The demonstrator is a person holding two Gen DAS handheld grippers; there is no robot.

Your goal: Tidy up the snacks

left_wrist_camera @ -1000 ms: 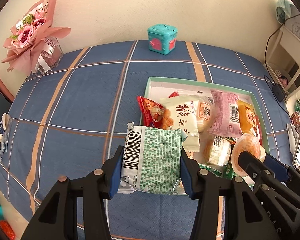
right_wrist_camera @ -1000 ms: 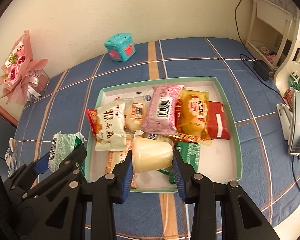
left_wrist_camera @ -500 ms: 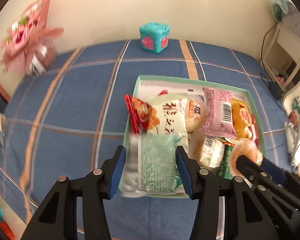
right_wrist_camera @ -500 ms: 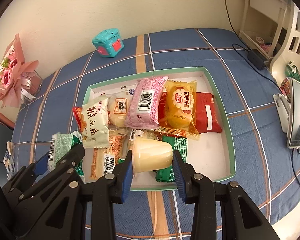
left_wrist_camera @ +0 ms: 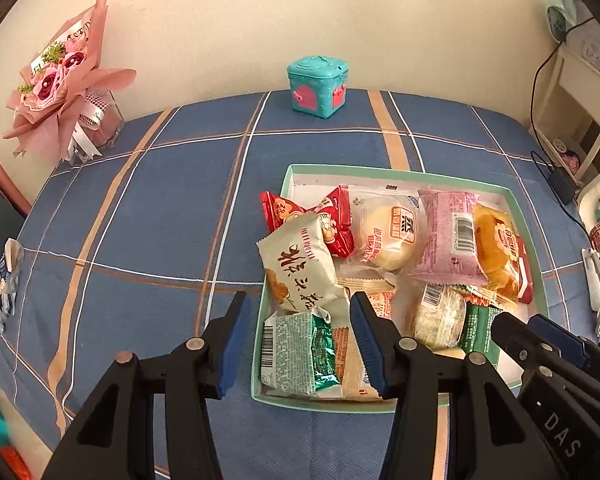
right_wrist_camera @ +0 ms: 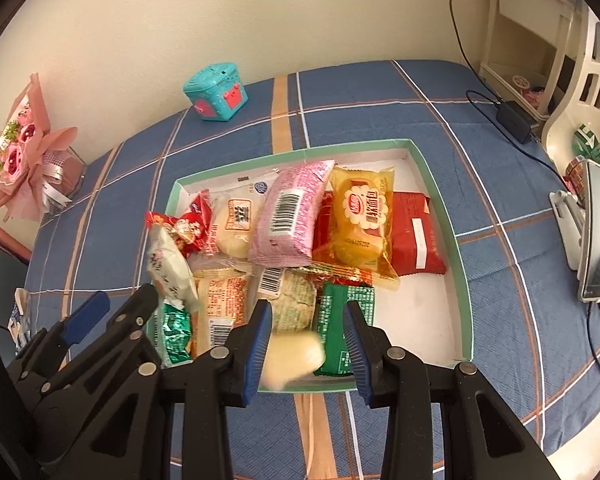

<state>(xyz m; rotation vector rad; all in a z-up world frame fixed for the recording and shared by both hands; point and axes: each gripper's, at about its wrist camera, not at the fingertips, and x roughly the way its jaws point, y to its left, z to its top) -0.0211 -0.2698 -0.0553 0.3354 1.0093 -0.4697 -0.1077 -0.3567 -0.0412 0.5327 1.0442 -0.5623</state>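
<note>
A green-rimmed box (left_wrist_camera: pixel 404 174) (right_wrist_camera: pixel 462 264) on the blue plaid cloth holds several packaged snacks. My left gripper (left_wrist_camera: pixel 298 342) is open above the box's near left corner; a green-and-white packet (left_wrist_camera: pixel 296 350) lies loose in that corner between its fingers. My right gripper (right_wrist_camera: pixel 306 344) is open over the near edge; a pale yellow jelly cup (right_wrist_camera: pixel 292 356), blurred, is free between its fingers, touching neither. A green packet (right_wrist_camera: pixel 342 320) lies behind it. A pink packet (right_wrist_camera: pixel 290 212) and a yellow cake packet (right_wrist_camera: pixel 362 216) lie further back.
A teal toy box (left_wrist_camera: pixel 318 86) stands at the far edge by the wall. A pink bouquet (left_wrist_camera: pixel 62 84) stands far left. A phone on a stand (right_wrist_camera: pixel 592 240) and a charger cable (right_wrist_camera: pixel 512 118) are on the right. A crumpled wrapper (left_wrist_camera: pixel 4 276) lies at the left edge.
Both grippers moved over the box and opened. The left let go of the green-and-white packet, which now lies in the box corner. The right let go of the jelly cup.
</note>
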